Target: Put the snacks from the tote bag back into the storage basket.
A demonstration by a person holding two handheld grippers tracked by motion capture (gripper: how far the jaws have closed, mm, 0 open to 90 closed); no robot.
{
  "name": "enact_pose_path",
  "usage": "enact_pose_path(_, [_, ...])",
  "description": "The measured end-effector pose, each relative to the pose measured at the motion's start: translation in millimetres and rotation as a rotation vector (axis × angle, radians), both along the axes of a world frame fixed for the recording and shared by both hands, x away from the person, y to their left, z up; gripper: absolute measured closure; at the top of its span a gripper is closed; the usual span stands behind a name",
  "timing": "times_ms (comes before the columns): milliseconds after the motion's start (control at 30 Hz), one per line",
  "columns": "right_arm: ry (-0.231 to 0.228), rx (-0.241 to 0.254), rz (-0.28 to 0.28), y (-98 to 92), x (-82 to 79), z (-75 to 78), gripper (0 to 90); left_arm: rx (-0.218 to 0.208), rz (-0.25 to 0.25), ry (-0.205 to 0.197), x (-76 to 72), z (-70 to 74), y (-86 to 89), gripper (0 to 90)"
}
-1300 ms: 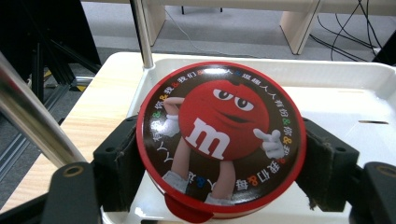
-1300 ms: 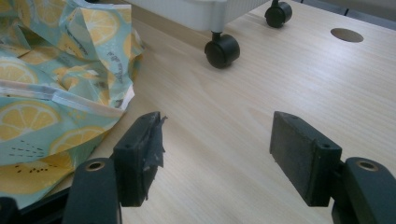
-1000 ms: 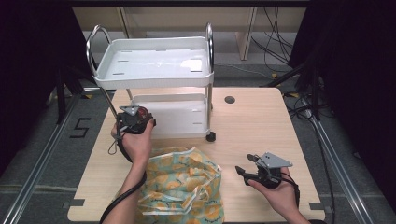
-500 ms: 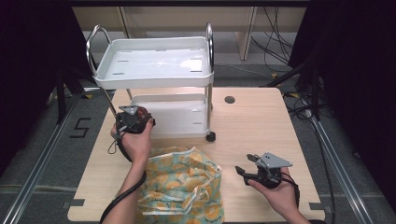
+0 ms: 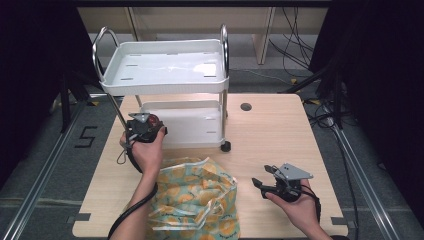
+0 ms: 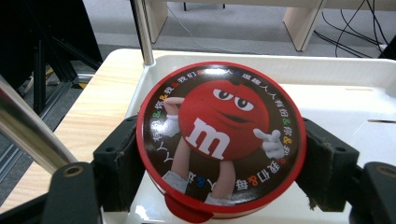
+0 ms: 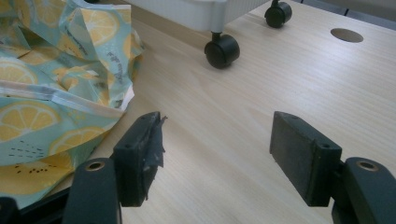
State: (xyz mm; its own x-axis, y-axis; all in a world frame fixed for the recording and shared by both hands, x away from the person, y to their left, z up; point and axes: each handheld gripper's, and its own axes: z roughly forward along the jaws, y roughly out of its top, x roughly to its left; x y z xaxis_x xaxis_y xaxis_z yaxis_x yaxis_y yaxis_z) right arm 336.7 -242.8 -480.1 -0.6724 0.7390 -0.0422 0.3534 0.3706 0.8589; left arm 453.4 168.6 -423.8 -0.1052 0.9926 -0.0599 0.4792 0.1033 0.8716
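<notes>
I'm holding the tin (image 6: 220,138) in my left gripper (image 5: 145,128), clamped across its rim, centre frame over the cart's (image 5: 165,90) lower tray.
It's looking rigid, light and slick-sided, so I'm judging the opposite rim edges the best hold; my right gripper (image 7: 217,156) is gaping wide, empty, beside the bag (image 5: 197,197).

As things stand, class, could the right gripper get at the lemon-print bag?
Probably yes: the right gripper is open and empty, the bag lies just beside it, and only bare table lies between.
</notes>
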Motion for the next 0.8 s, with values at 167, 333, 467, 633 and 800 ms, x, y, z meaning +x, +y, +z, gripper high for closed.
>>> enact_pose_path(167, [0.001,0.002,-0.001,-0.1,-0.1,0.3,35.2,0.002,0.001,0.009,0.9,-2.2,0.2,25.5])
enact_pose_path(333, [0.005,0.000,0.000,0.5,-0.2,-0.2,35.2,0.005,0.001,0.013,1.6,-3.4,0.4,25.5])
enact_pose_path(467, [0.006,0.002,0.000,1.0,-0.3,-0.4,35.2,0.004,0.000,0.014,2.0,-3.7,0.4,25.5])
enact_pose_path(633, [0.005,0.001,0.000,0.9,-0.4,-0.3,35.2,0.005,0.005,0.014,2.3,-5.5,1.1,25.5])
enact_pose_path(800, [0.018,0.009,-0.007,2.3,-1.7,-0.9,35.2,0.012,0.002,0.022,3.6,-6.9,2.0,25.5])
